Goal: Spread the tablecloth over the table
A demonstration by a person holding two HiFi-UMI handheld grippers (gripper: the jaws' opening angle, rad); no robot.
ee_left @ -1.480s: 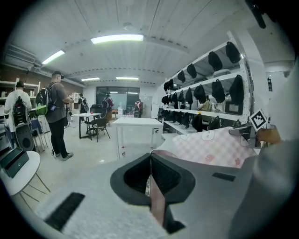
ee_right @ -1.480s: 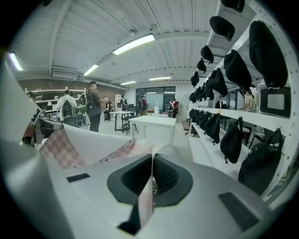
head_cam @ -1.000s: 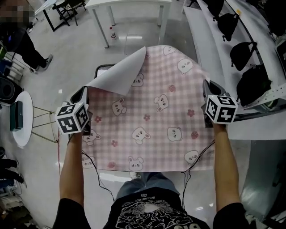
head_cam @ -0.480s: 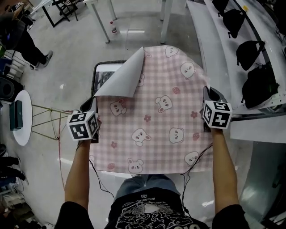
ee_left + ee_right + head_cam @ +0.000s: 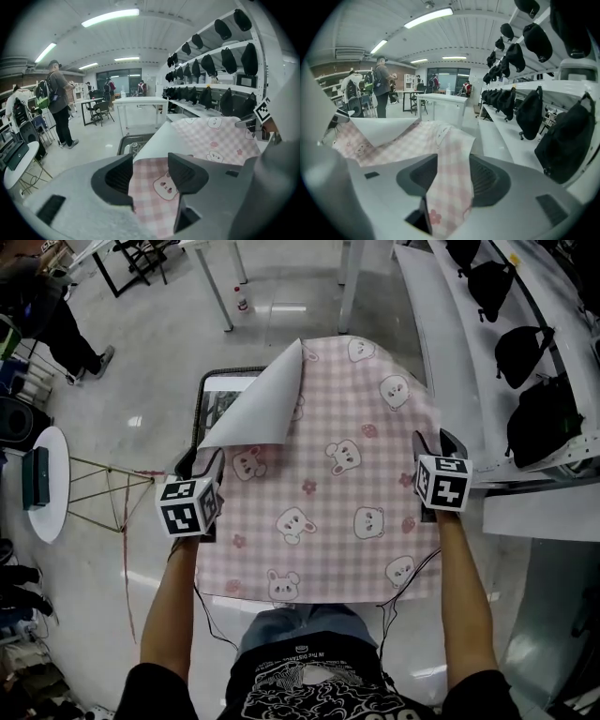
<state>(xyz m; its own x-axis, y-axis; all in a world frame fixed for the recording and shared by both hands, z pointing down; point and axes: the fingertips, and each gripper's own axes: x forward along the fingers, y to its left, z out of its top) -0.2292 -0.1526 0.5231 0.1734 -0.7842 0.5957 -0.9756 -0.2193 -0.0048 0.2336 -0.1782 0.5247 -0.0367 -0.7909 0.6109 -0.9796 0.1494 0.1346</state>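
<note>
Opening up on both sides: the left gripper [image 5: 150, 174] has just swung its jaws apart, and the pink checked tablecloth [image 5: 328, 493] lies loose in the gap, a little bear print sitting right between the two dark pads with neither one pressing on it. Over to the right gripper [image 5: 450, 180], same story. Its jaws have just been opening too, they stand apart, and a narrow strip of the cloth's edge runs through the gap and drapes down over the gripper body, slack on both sides.

From the head view, each gripper sits at a side edge of the cloth, left at the left hem, right at the right hem, about halfway along its length. Both point forward and tip downward, marker cubes facing up. The left forearm [image 5: 173, 601] and the right forearm [image 5: 464, 587] reach straight out, roughly parallel, with the cloth spread flat between them.

The cloth covers nearly all of the table [image 5: 199, 413]; only the dark-rimmed far left part shows. That is because the far left corner [image 5: 258, 404] is folded back over the top, white underside up. The near hem hangs just in front of the person's jeans.

Further out, black bags [image 5: 534, 418] sit along the white bench at the right, and another person [image 5: 47, 324] stands well off at the upper left.
</note>
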